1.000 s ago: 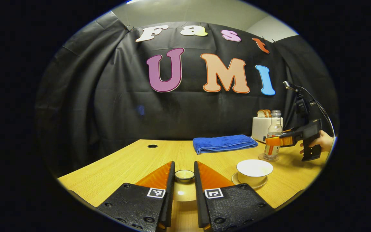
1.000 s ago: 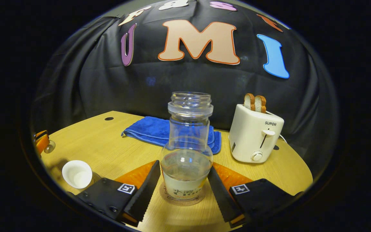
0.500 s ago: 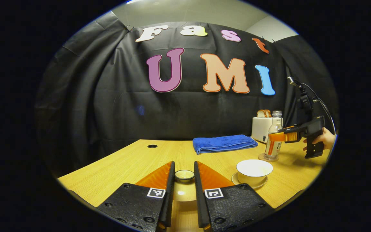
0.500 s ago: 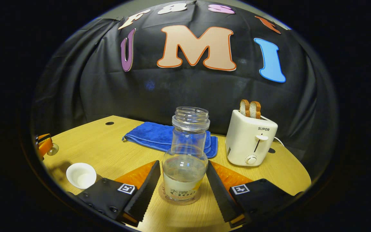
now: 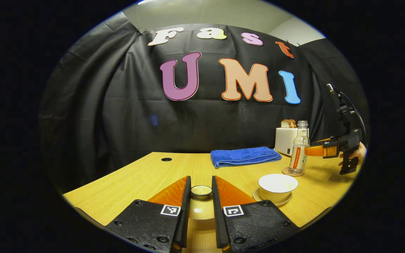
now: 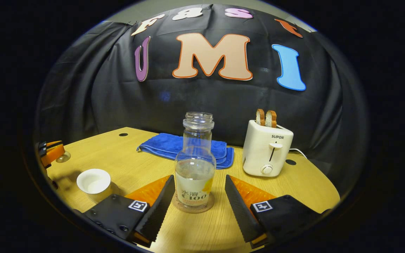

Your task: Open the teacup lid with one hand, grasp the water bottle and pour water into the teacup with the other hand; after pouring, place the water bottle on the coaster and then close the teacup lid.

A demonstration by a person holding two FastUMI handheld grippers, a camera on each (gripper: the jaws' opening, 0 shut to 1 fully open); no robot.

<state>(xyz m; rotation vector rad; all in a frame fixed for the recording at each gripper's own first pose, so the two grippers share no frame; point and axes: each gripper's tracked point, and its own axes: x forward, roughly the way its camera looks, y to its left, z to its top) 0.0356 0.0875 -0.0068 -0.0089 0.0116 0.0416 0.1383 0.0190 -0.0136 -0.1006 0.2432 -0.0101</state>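
The clear water bottle (image 6: 195,165), uncapped and partly full, stands upright on a round coaster (image 6: 192,208). My right gripper (image 6: 199,178) is open just behind it, its fingers on either side and apart from the bottle. The white teacup (image 5: 278,184) sits uncovered on its saucer (image 5: 272,202); it also shows at the left as the teacup (image 6: 93,181). My left gripper (image 5: 201,182) is shut on the teacup lid (image 5: 201,190), held by its knob above the table. In the left gripper view, the bottle (image 5: 299,153) stands with the right gripper (image 5: 315,151) beside it, held by a hand (image 5: 359,153).
A folded blue towel (image 6: 174,146) lies behind the bottle. A white toaster (image 6: 267,151) with two bread slices stands at the back right. The wooden table (image 6: 125,165) has a cable hole near its far edge. The left gripper (image 6: 51,153) shows at the far left.
My right gripper has drawn back from the bottle, which stays upright on the coaster. The left gripper and lid have not moved.
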